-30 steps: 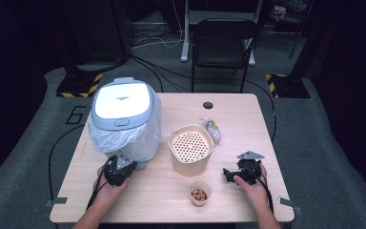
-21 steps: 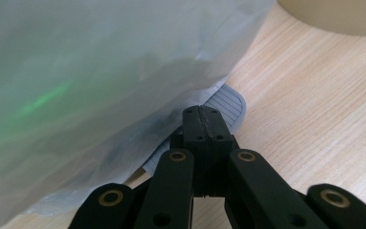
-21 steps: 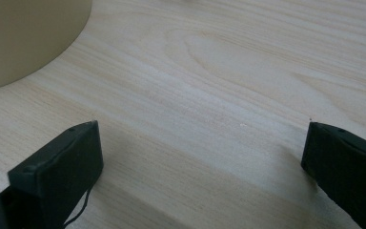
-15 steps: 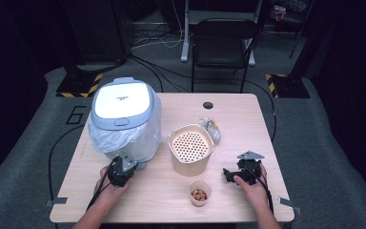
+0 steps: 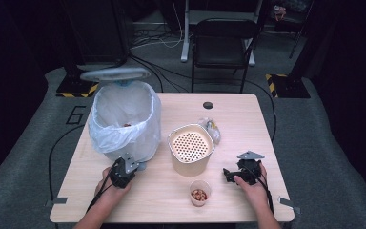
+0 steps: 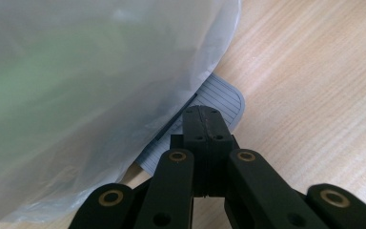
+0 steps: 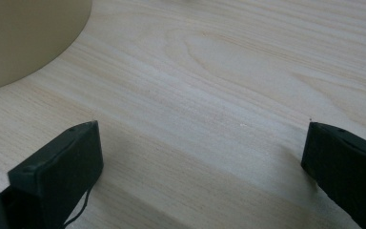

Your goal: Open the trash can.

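Your left gripper (image 5: pixel 124 171) is at the foot of the pedal bin (image 5: pixel 124 119), and its jaws are closed together, pressing on the grey ribbed pedal (image 6: pixel 219 98) that comes out under the white bin bag (image 6: pixel 86 86). The bin stands at the left side of the wooden table (image 5: pixel 248 119), and its lid (image 5: pixel 115 74) is standing up, so you see into the bag. Your right gripper (image 5: pixel 238 172) rests on the table at the right, with jaws wide apart and only bare wood between them. Between your two hands stands the beige perforated container (image 5: pixel 190 145), and just in front of it a small cup with nuts (image 5: pixel 199 193).
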Available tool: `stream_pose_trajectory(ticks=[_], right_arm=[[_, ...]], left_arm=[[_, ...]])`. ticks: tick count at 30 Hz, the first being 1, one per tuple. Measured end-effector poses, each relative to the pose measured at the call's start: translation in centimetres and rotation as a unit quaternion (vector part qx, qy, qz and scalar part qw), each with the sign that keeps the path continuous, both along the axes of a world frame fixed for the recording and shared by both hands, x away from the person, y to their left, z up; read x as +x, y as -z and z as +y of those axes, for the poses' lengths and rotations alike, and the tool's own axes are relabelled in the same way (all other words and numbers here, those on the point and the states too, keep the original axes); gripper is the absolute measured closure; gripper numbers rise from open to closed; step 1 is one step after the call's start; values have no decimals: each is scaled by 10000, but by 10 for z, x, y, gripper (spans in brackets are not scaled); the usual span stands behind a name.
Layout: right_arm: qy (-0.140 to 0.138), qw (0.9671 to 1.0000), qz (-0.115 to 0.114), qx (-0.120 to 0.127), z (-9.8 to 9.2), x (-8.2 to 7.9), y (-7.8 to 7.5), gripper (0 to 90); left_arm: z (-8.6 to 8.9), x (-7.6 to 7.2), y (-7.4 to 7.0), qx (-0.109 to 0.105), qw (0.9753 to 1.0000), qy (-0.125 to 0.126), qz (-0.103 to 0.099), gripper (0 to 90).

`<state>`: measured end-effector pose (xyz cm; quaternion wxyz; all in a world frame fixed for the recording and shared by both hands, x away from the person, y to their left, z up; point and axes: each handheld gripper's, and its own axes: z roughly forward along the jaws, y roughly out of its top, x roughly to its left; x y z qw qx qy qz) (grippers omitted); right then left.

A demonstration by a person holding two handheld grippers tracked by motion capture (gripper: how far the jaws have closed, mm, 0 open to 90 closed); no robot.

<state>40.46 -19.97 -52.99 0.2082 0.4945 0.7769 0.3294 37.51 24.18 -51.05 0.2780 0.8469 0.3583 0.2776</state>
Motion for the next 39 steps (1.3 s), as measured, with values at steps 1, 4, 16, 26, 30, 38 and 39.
stream_pose_trajectory(ticks=[1, 4, 16, 26, 30, 38, 39], right_arm=[[-2, 10000, -6, -2, 0, 0, 0, 0], [-10, 10000, -12, -9, 0, 0, 0, 0], [-15, 10000, -7, -7, 0, 0, 0, 0], [-156, 9998, 93, -87, 0, 0, -10, 240], [-124, 9998, 75, -157, 3, 1, -20, 228], [-285, 9995, -147, 0, 7, 20, -40, 155], [-332, 9993, -144, 12, 11, 24, -45, 168]], left_arm=[[1, 0, 0, -37, 10000, 4, 4, 900], [1, 0, 1, -89, 10000, -23, -18, 900], [3, 1, 1, -207, 9998, -45, 17, 900], [3, 1, 1, -212, 9998, -64, 1, 900], [3, 1, 1, -210, 9998, -57, 8, 900], [3, 1, 1, -239, 9997, -75, -4, 900], [3, 1, 1, -234, 9997, -84, 20, 900]])
